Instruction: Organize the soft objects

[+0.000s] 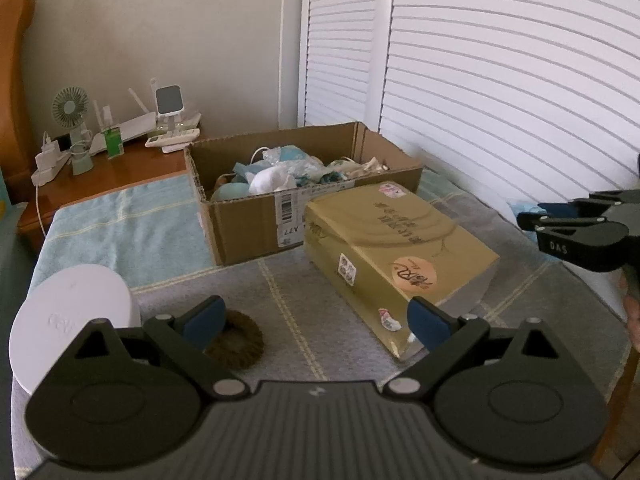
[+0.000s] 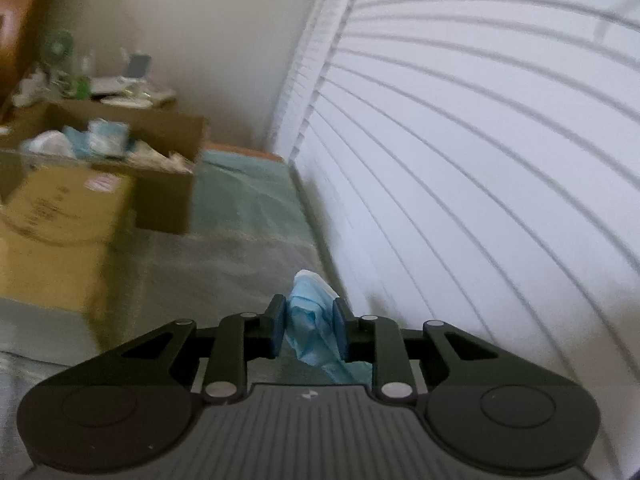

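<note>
Nearest the left wrist camera, the left gripper [image 1: 316, 326] stands with its blue-padded jaws spread wide and nothing between them, above the grey checked bed cover [image 1: 288, 280]. Just beside its left jaw lies a dark brown fuzzy hair scrunchie [image 1: 236, 340], flat on the cover, and left of that sits a white rounded plastic device [image 1: 76, 316]. A yellow-olive rectangular carton with stickers [image 1: 396, 248] lies on the cover beyond the right jaw; take it as the landmark. Right of the carton, at the edge of that view, the right gripper [image 2: 306, 328] hangs near the white louvred doors [image 1: 500, 80]. Its own camera shows its jaws clenched on a crumpled light-blue soft cloth piece [image 2: 310, 320], which bulges above the pads and trails below them; that picture is blurred. Behind the carton and touching it stands an open brown cardboard box [image 1: 248, 224], filled with a jumble of white and pale blue soft items [image 1: 280, 176]. Left of the box, a light-blue towel [image 1: 128, 228] covers the bed. Farther back and left of the carton, a wooden nightstand [image 1: 120, 176] carries a small green desk fan [image 1: 72, 120] and white chargers.
</note>
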`<control>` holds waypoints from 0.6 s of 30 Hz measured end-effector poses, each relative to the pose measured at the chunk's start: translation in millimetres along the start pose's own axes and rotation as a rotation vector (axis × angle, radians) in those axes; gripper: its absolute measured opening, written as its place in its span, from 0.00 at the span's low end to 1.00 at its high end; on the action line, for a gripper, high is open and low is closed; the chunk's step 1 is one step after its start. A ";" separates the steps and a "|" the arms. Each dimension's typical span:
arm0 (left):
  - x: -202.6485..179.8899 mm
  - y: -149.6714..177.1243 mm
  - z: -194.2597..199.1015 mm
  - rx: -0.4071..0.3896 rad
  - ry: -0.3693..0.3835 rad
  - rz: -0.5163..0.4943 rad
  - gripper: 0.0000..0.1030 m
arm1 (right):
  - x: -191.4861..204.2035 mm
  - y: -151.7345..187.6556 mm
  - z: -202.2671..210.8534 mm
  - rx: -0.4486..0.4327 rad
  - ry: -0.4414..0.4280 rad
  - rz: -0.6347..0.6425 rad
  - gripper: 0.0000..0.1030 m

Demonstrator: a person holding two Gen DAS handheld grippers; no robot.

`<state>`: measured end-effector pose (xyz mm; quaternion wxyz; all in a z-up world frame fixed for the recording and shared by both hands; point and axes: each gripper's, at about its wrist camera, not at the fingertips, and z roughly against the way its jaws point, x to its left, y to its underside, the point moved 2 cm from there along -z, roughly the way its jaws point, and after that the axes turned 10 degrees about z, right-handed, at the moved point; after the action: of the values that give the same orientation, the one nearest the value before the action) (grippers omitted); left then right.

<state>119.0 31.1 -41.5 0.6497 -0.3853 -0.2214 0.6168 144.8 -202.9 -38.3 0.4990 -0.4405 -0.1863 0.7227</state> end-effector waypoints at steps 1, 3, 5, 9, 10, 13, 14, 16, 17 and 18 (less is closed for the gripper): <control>-0.2 0.2 1.0 -0.002 0.000 0.001 0.94 | 2.9 -2.1 4.3 -0.012 -0.019 0.005 0.28; -0.6 0.5 2.4 -0.003 0.001 0.001 0.94 | 9.5 -5.2 8.2 -0.017 -0.068 0.022 0.31; -0.7 0.8 3.6 -0.004 0.003 0.002 0.94 | 16.2 -5.5 10.2 -0.025 -0.083 0.033 0.39; 0.6 1.3 4.9 -0.005 0.003 0.003 0.94 | 18.4 -3.1 10.7 -0.027 -0.103 0.028 0.75; 1.2 1.1 4.6 -0.004 0.002 0.004 0.94 | 16.5 -2.1 11.5 -0.025 -0.110 0.014 0.78; 2.1 1.2 2.8 -0.001 -0.001 0.007 0.94 | 10.1 3.1 5.9 0.004 -0.151 -0.038 0.82; 2.2 1.4 2.4 0.000 -0.001 0.007 0.94 | 8.8 5.7 3.0 0.017 -0.159 -0.052 0.83; 1.9 1.6 1.0 0.004 0.002 0.005 0.94 | 7.6 11.2 -4.3 0.045 -0.171 -0.069 0.83; 1.6 1.9 -0.3 0.008 0.002 0.003 0.94 | 6.9 14.4 -7.4 0.055 -0.180 -0.079 0.83; 1.5 2.4 -1.5 0.011 0.000 0.000 0.94 | 5.8 16.7 -11.3 0.067 -0.194 -0.095 0.83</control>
<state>118.8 32.1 -44.5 0.6519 -0.3818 -0.2181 0.6178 144.1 -206.9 -58.9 0.5266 -0.3422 -0.2303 0.7433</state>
